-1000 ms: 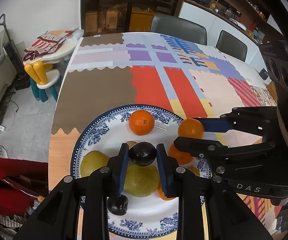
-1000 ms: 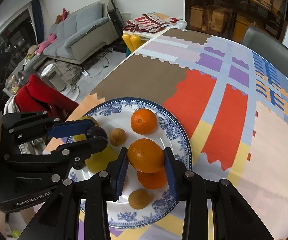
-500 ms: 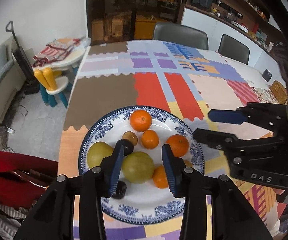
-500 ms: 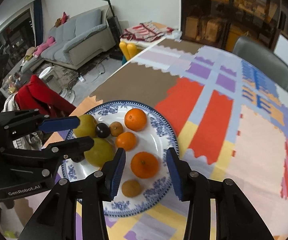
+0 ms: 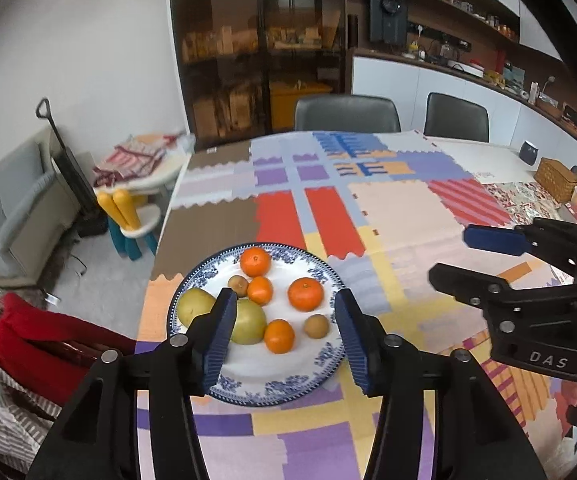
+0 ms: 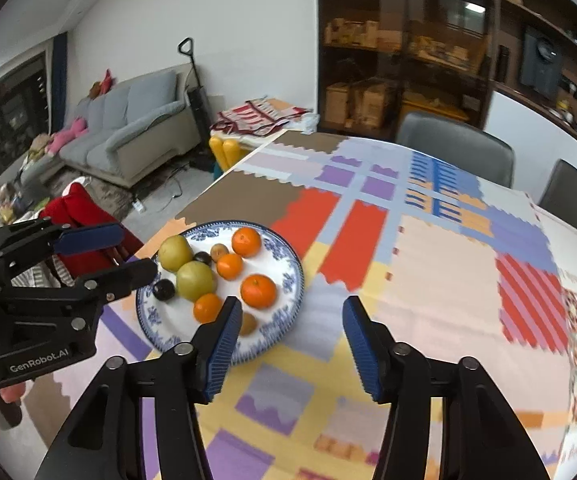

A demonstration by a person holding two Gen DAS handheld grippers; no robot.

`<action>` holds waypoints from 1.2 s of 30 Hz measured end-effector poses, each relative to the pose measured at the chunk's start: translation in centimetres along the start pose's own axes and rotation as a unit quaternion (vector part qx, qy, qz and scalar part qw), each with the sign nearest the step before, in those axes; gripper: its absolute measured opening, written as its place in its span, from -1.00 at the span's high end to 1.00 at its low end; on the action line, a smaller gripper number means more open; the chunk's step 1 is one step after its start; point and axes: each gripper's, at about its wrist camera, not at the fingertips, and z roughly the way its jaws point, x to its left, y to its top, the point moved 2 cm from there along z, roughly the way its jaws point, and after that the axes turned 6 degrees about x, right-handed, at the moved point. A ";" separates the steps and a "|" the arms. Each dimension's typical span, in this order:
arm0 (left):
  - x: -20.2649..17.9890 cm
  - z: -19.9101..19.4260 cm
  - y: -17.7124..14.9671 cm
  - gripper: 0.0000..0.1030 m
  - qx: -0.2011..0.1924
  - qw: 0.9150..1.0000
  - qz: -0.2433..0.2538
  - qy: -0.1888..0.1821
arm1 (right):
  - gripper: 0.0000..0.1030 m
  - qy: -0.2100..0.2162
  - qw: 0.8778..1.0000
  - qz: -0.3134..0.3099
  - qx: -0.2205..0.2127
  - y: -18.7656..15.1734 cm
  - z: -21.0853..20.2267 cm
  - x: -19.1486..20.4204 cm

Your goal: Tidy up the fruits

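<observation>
Fruits (image 5: pixel 305 294) fill the plate (image 5: pixel 248 390) — both tools gape wide, empty, marked "DAS" and "GenRobot.AI".

Four oranges (image 6: pixel 258 290); two plums (image 6: pixel 164 290)

A patchwork cloth (image 5: pixel 388 216) covers the table; two chairs (image 5: pixel 346 114) stand at 12 o'clock, a sofa (image 6: pixel 128 120) at 10, a basket (image 5: pixel 556 179) at 2.

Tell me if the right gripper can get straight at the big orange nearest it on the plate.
Probably yes. The right gripper is open and empty, and the big orange lies uncovered on the plate, with only a small brown fruit nearer the fingers.
</observation>
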 end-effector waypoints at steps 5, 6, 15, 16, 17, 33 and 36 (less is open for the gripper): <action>-2.1 -2.8 -1.3 -0.18 -0.029 1.000 0.004 0.012 | -0.10 -0.023 0.999 0.014 -0.028 -2.7 -3.9 -0.9; -2.5 -3.2 -1.5 -0.24 -0.032 0.999 0.002 0.011 | -0.12 -0.026 0.999 0.018 -0.032 -3.2 -4.5 -1.1; -5.6 -7.5 -3.9 -0.56 -0.078 0.997 -0.007 0.017 | -0.38 -0.058 0.994 0.056 -0.068 -7.3 -9.8 -2.0; -5.9 -7.9 -4.0 -0.60 -0.081 0.997 -0.006 0.018 | -0.39 -0.060 0.994 0.059 -0.071 -7.8 -10.3 -2.2; -6.3 -8.2 -4.2 -0.64 -0.085 0.996 -0.005 0.019 | -0.40 -0.062 0.993 0.064 -0.074 -8.2 -10.7 -2.3; -9.8 -12.1 -8.2 -0.96 -0.116 0.993 -0.004 0.005 | -0.65 -0.095 0.983 0.106 -0.117 -14.2 -15.7 -3.2; -10.0 -12.5 -9.0 -0.99 -0.119 0.993 -0.005 0.008 | -0.69 -0.108 0.980 0.106 -0.130 -14.9 -16.4 -3.1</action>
